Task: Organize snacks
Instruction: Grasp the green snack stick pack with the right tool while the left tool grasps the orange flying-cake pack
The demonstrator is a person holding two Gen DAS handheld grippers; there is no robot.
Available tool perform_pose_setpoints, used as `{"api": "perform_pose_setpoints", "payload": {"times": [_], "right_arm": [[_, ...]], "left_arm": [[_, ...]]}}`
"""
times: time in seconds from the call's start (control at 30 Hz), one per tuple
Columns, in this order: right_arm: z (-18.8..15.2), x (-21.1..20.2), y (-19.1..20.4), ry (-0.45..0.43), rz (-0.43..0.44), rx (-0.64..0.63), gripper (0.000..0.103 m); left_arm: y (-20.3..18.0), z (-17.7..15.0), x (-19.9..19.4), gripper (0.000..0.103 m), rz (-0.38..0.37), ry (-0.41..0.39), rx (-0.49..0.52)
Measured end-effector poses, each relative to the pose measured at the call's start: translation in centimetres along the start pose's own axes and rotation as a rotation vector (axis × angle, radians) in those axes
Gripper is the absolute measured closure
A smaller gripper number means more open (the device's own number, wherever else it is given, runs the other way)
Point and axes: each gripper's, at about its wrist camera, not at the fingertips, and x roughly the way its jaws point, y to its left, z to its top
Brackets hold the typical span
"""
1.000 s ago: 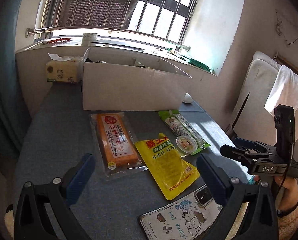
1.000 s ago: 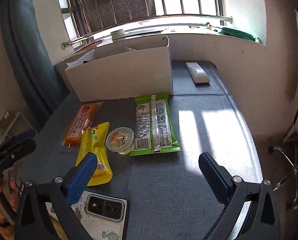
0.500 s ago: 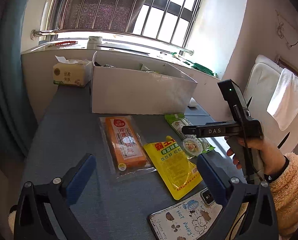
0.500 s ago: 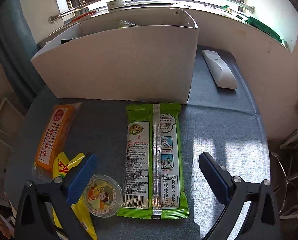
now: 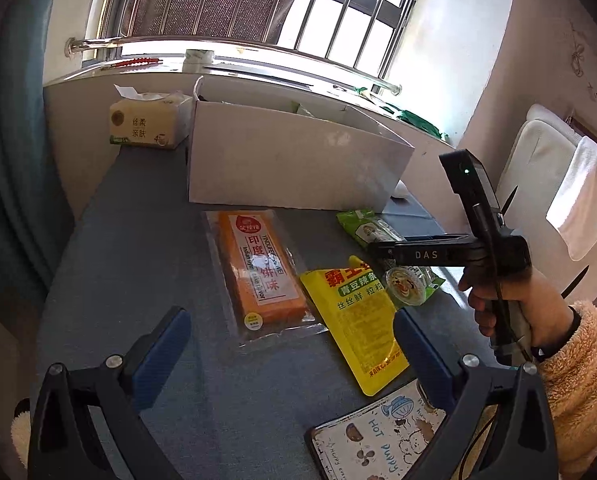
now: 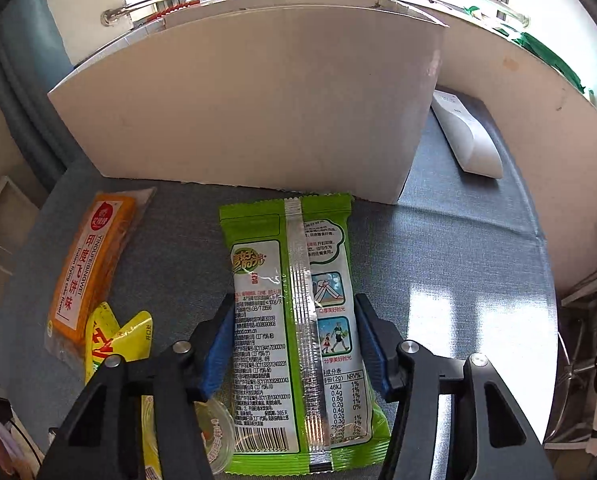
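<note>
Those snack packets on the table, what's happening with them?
A person is tidying snacks. The right hand-held gripper has its blue fingers on either side of the green packet, which lies flat in front of the white box. The left hand-held gripper is open above the orange packet, holding nothing.

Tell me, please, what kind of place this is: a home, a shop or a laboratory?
Probably a room in a home. A barred window has a cluttered sill, a tissue pack stands on the cloth-covered table, and a towel hangs over a chair.
</note>
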Motion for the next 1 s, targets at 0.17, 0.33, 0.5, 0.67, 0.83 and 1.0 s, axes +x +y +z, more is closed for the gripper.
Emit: {"api": "perform_pose_setpoints", "payload": {"times": [0.17,0.33,0.5,0.67,0.83,1.0], "right_arm": [[-0.5,-4.0,-1.7,-0.128,-0.004,0.061,0.043],[-2.8,-9.9,-2.2,-0.273,0.075,0.076,0.043],[-5.9,-13.7,-1.7,-0.353,0.084,0.106,0.043],[-8.7,-13.7,-2.3,-0.357,0.119,0.187,0.043],[-9.8,-13.8,-2.1,-0.348,0.120,0.172,0.043],[-9.9,-13.5,-1.9,-0.353,0.138,0.168,0.043]], "left_arm": [[0.3,1.5,1.4,0.000,-0.001,0.031,-0.013],[0.0,3.8,5.8,0.000,0.143,0.161,0.009],[0.6,5.7,10.8,0.000,0.189,0.230,-0.034],[0.3,6.1,13.9,0.000,0.316,0.268,0.018],[0.6,5.6,14.9,0.000,0.297,0.278,0.034],[1.7,5.4,13.5,0.029,0.265,0.238,0.107]]}}
